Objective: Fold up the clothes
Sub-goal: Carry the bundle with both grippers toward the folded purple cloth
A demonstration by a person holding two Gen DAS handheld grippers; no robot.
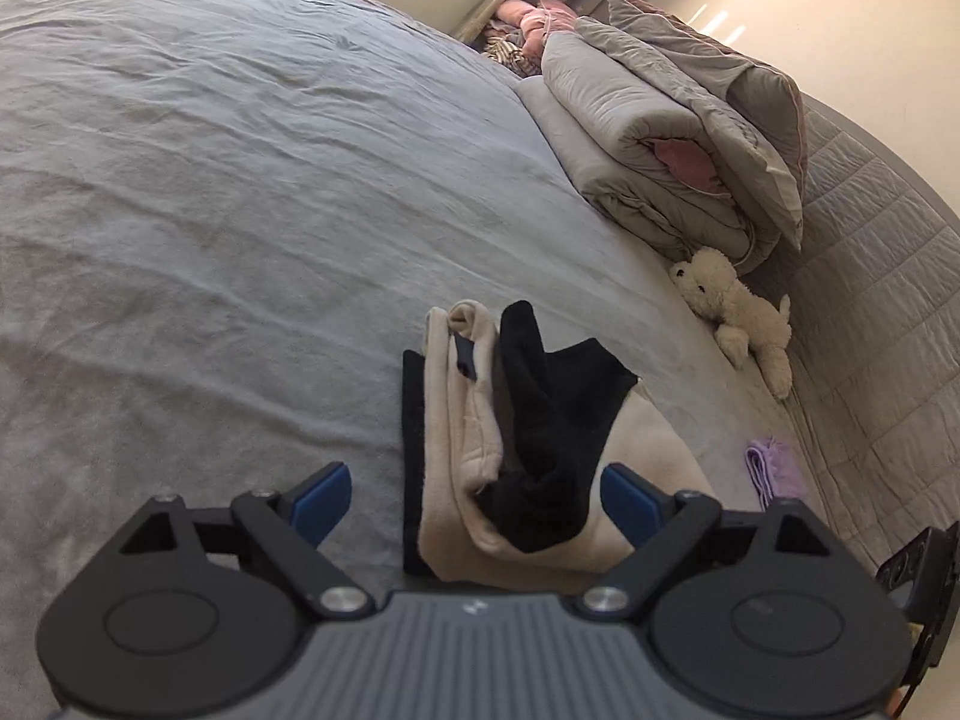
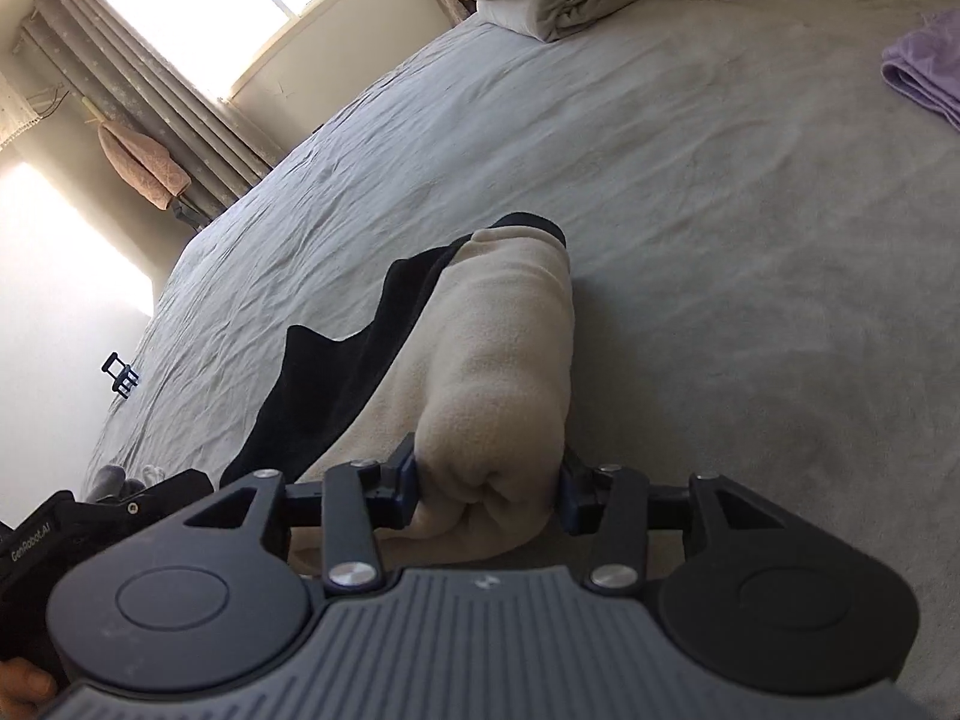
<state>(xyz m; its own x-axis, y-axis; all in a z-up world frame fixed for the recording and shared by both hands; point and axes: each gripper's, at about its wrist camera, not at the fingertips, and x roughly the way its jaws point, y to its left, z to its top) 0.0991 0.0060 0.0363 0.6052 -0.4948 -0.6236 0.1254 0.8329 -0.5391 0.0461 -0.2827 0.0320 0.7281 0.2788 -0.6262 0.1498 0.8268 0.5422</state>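
Observation:
A beige and black fleece garment (image 1: 480, 438) lies partly folded on the grey bed sheet (image 1: 210, 210). My left gripper (image 1: 474, 501) is open just above its near end, blue pads on either side of the bunched black part, not touching. In the right wrist view the same garment (image 2: 498, 372) shows as a thick beige roll with black fabric to its left. My right gripper (image 2: 487, 489) is shut on the near end of that roll and holds it slightly raised.
A folded grey duvet and pillow (image 1: 678, 138) lie at the head of the bed, with a white plush toy (image 1: 738, 312) beside them. A folded lilac cloth (image 2: 924, 66) lies on the sheet. A small black clip (image 2: 122, 377) sits near the bed's far edge.

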